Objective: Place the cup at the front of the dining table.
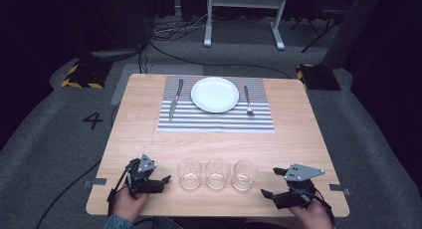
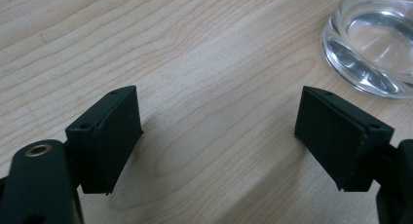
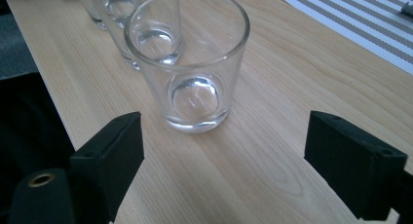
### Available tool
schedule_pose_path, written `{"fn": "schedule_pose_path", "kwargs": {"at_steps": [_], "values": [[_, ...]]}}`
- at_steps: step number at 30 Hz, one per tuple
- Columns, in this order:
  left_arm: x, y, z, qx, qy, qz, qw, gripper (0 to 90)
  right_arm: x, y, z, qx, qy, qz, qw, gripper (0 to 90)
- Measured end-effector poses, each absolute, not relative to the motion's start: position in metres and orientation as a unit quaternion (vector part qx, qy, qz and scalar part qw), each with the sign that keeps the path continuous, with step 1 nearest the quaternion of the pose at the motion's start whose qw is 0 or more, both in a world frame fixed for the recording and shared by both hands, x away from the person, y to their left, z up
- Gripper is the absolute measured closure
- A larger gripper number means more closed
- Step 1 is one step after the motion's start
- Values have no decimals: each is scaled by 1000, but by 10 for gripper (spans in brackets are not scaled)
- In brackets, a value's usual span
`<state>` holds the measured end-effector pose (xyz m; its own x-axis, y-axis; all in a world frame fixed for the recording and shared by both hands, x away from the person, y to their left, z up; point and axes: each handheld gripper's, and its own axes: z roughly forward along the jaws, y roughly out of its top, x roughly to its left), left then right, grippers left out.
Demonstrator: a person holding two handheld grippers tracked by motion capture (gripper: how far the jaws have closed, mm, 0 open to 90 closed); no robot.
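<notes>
Three empty clear glasses stand in a row near the table's front edge: the left glass (image 1: 189,173), the middle glass (image 1: 217,172) and the right glass (image 1: 245,174). My left gripper (image 1: 160,180) rests low on the wood just left of the row, open, with bare table between its jaws (image 2: 219,131). The left glass (image 2: 375,44) sits beyond its right jaw. My right gripper (image 1: 271,182) is open just right of the row and faces the right glass (image 3: 190,63), a short way off with nothing held (image 3: 224,151). The middle glass (image 3: 122,19) lines up behind it.
Farther back lies a striped placemat (image 1: 216,120) with a white plate (image 1: 215,94), a knife (image 1: 174,99) to its left and a fork (image 1: 248,100) to its right. The wooden table (image 1: 298,134) ends close behind both grippers. Beyond it, cables and a stand's white legs (image 1: 244,20) cross the floor.
</notes>
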<state>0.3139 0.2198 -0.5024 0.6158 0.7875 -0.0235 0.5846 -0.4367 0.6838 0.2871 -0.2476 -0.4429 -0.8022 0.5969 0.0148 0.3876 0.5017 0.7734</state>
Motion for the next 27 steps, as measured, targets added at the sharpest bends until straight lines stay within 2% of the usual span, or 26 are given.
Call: {"fn": "schedule_pose_path", "kwargs": {"at_steps": [27], "values": [[315, 220, -502, 833, 413, 152, 335, 174, 323, -181, -452, 241, 885, 385, 101, 150]]}}
